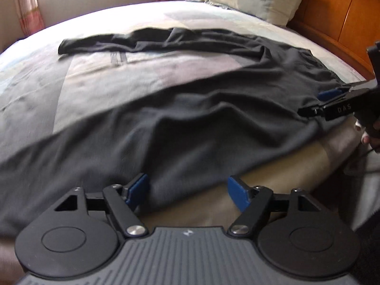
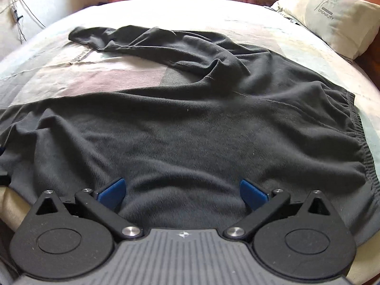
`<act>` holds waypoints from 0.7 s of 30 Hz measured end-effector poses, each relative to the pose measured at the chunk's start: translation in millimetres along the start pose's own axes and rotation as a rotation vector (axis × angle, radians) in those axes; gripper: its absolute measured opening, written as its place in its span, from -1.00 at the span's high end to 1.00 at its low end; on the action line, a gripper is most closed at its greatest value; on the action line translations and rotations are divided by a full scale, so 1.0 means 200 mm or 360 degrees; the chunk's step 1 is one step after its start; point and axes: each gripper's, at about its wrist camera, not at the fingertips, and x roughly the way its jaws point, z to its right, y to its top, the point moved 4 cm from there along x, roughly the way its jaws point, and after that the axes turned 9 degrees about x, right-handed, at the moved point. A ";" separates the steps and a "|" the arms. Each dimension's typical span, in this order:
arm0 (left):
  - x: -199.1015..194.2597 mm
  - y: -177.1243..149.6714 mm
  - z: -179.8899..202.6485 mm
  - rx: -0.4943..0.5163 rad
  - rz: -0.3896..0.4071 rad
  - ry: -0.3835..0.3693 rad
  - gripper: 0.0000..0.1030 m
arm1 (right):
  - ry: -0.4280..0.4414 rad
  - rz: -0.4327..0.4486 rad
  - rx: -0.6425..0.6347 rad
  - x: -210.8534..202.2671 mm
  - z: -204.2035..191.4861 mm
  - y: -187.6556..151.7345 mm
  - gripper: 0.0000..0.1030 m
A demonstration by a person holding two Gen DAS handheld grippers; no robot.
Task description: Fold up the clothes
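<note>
Dark grey sweatshirt (image 2: 190,128) rumpled across the bed (image 2: 133,76), one sleeve outstretched, both tools (image 1: 187,191) (image 2: 181,193) spread apart.

The pillow (image 2: 332,14) at the head of the bed carries the printed word "DREAMCITY" beneath a thin line drawing. Nearer than the pillow, the right gripper (image 1: 332,102) shows the white letters "DAS" on its black body.

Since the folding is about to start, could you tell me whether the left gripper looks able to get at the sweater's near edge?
Probably yes. The left gripper is open right at the edge of the sweater, which drapes between its fingers, and nothing blocks it.
</note>
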 end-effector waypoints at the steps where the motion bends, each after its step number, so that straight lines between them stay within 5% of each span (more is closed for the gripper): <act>1: -0.01 0.00 0.00 0.0012 -0.0032 -0.0005 -0.45 | 0.0010 0.0014 -0.0006 -0.01 0.01 -0.01 -1.00; 3: -0.04 0.03 -0.01 0.0009 -0.0054 -0.0021 -0.43 | 0.0020 0.0034 -0.0020 -0.02 0.01 -0.03 -1.00; 8: -0.03 0.25 0.03 0.0049 0.0132 -0.0062 -0.49 | 0.0003 0.0012 -0.0042 -0.08 0.02 -0.02 -1.00; 13: 0.16 0.25 0.17 0.0186 -0.0001 -0.0131 -0.49 | -0.0171 0.0097 0.0054 -0.11 0.16 -0.03 -1.00; 21: 0.05 0.18 0.10 0.0134 -0.0047 -0.0108 -0.54 | -0.0095 0.0108 0.0280 -0.22 0.39 -0.12 -1.00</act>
